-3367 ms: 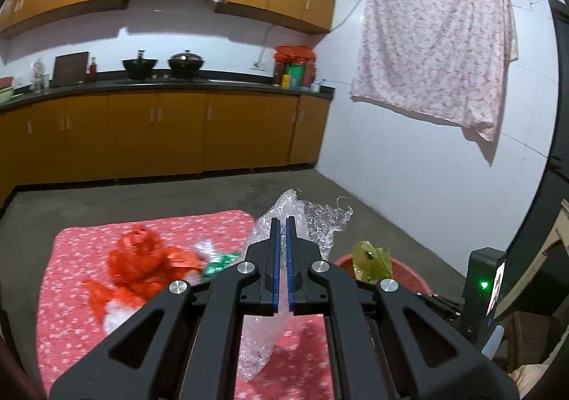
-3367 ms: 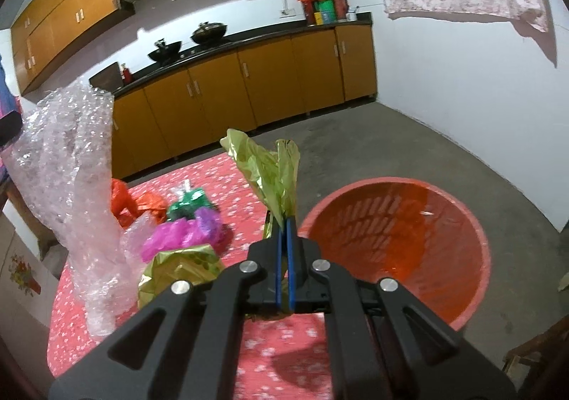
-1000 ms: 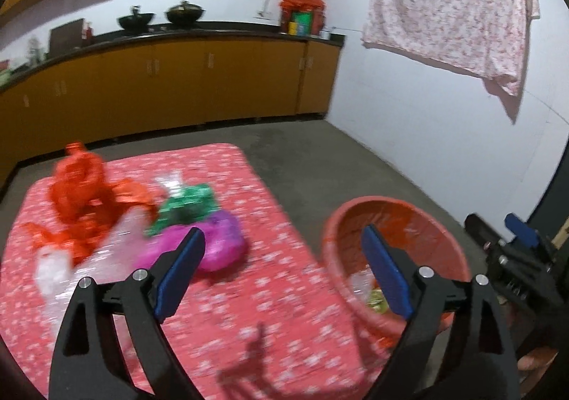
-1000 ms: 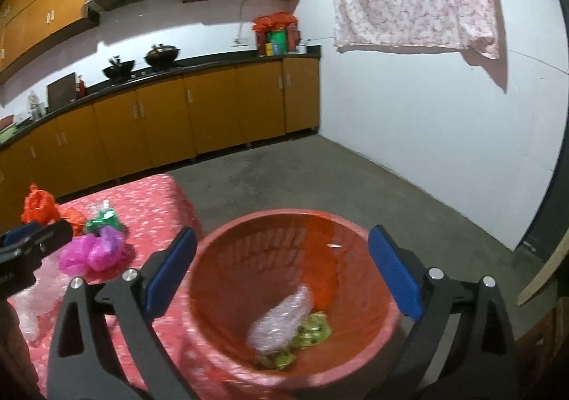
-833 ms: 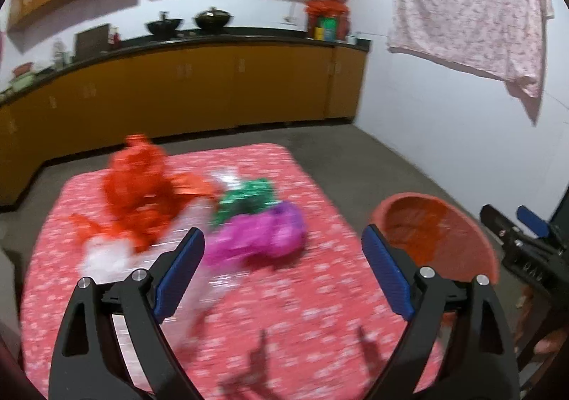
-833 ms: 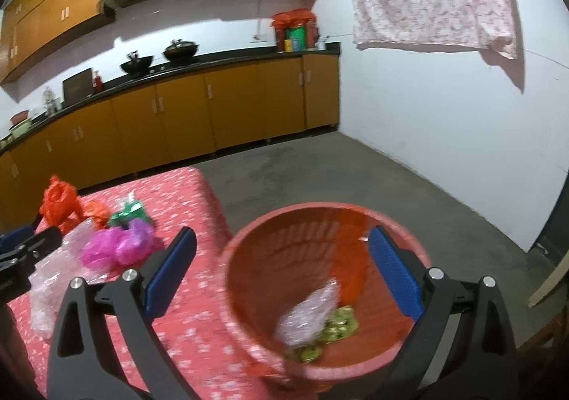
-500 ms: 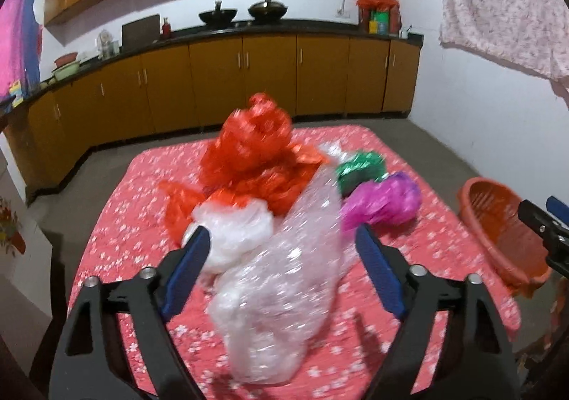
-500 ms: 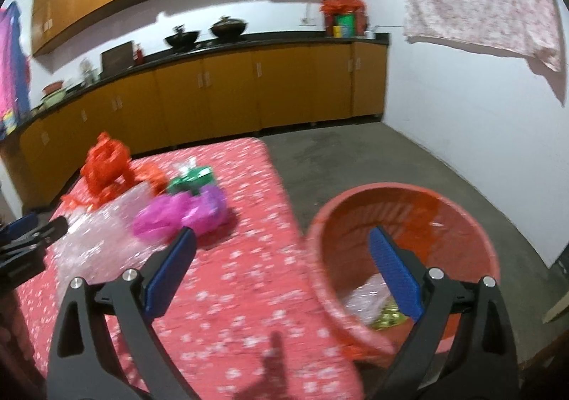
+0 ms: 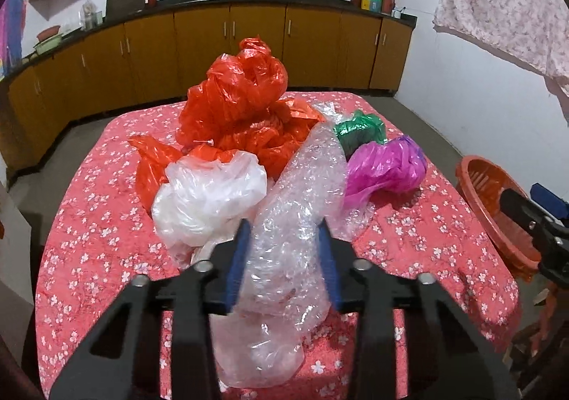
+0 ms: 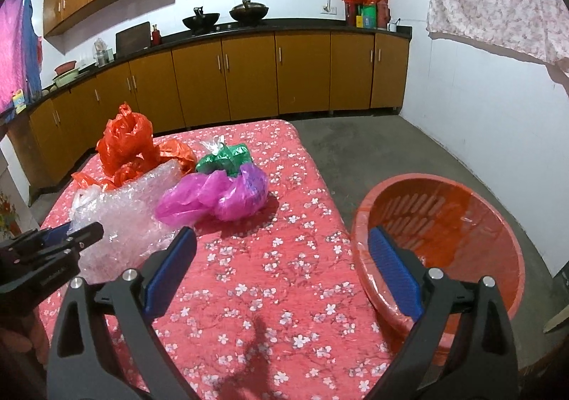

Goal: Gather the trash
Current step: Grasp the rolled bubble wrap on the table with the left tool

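The left hand-held gripper [image 9: 284, 257] straddles bubble wrap [image 9: 302, 193], jaws not yet closed; the right hand-held gripper [image 10: 281, 268] hangs open. Four bags remain on the surface [image 10: 270, 279] beside the basket [image 10: 505, 222].

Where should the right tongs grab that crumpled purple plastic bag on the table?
Take the crumpled purple plastic bag by its loose flattened tail nearest the open right tongs, approaching from the near table edge. The thin tail should pinch easily; the green bundle crowds its far side.

Orange cabinets [image 10: 249, 76], white walls [image 10: 473, 108] (tiled, perhaps) — concrete floor [image 10: 373, 151]
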